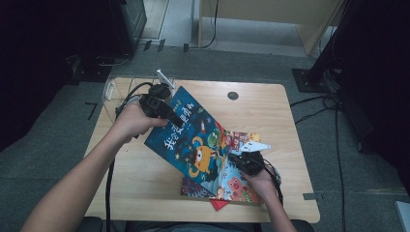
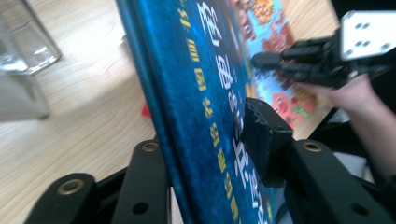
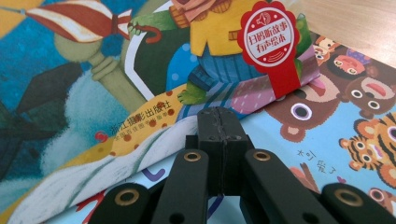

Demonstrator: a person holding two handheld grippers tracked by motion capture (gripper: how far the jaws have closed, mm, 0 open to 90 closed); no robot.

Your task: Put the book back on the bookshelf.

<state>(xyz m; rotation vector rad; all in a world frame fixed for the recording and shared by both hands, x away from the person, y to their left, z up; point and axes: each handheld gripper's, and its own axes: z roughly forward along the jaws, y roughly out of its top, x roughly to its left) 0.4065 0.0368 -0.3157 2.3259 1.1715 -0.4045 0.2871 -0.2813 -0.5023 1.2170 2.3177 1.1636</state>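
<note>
A blue picture book [image 1: 193, 140] with a yellow monster on its cover stands tilted, its upper left edge raised off the table. My left gripper [image 1: 166, 112] is shut on that raised edge. In the left gripper view the book [image 2: 205, 93] passes between the jaws, with one pad [image 2: 261, 140] pressed on the cover. My right gripper [image 1: 238, 158] is shut, nothing between its jaws, with its tips down on a stack of colourful books [image 1: 237, 186]. In the right gripper view the gripper [image 3: 219, 116] meets a cover with a red sticker [image 3: 268, 35], above an animal-print book [image 3: 336, 121].
A wooden table [image 1: 270, 111] carries everything. A clear plastic box [image 1: 116, 89] stands at its back left corner, close behind my left hand, and appears as the clear box [image 2: 23, 56] in the left gripper view. A red corner [image 1: 219, 204] pokes out under the stack.
</note>
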